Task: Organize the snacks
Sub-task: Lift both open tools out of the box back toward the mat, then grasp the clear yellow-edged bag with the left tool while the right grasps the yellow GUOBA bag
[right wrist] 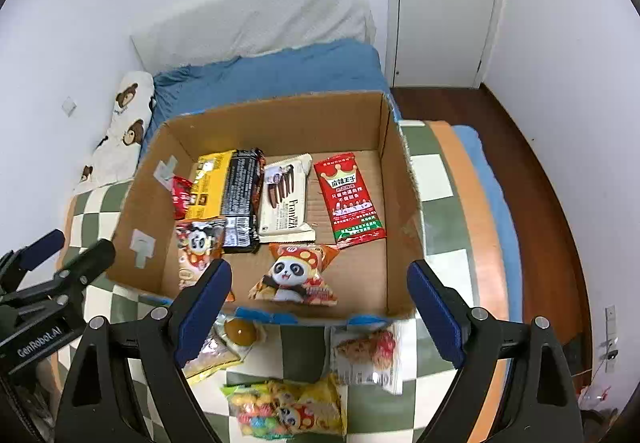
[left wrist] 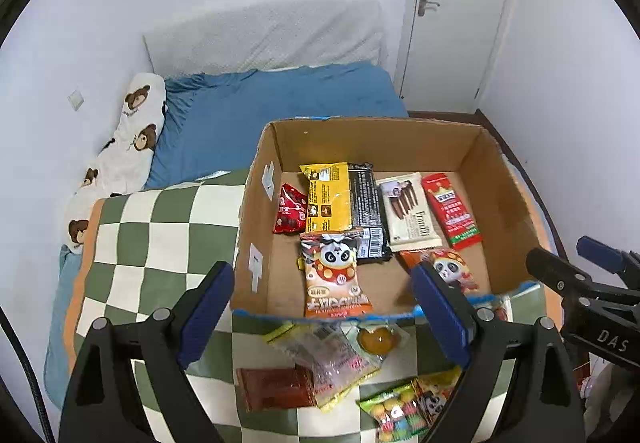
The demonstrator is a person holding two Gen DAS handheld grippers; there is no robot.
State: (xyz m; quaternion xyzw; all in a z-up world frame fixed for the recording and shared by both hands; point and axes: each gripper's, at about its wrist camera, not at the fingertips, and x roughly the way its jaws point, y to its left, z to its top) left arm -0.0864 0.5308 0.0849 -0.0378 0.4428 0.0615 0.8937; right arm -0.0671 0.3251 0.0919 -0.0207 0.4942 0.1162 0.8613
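- Right gripper (right wrist: 320, 307) spread wide, empty, my nearer tool to the clear meat-snack packet (right wrist: 366, 355) just outside the box's near wall (right wrist: 312, 317).
- Packet's long axis runs away from me, between my fingers.
- Left gripper (left wrist: 322, 313) likewise released.

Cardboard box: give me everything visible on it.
The cardboard box is brown corrugated card, open-topped with no flaps showing, its rim edges ragged and the near rim trimmed in blue. Pale tape patches mark the inside of its left wall. It sits upright on the green-and-white checkered blanket, blue bed sheet behind. Flat on its floor lie snack packs, among them a red crown-print packet and a panda-print bag. Neither gripper touches it.
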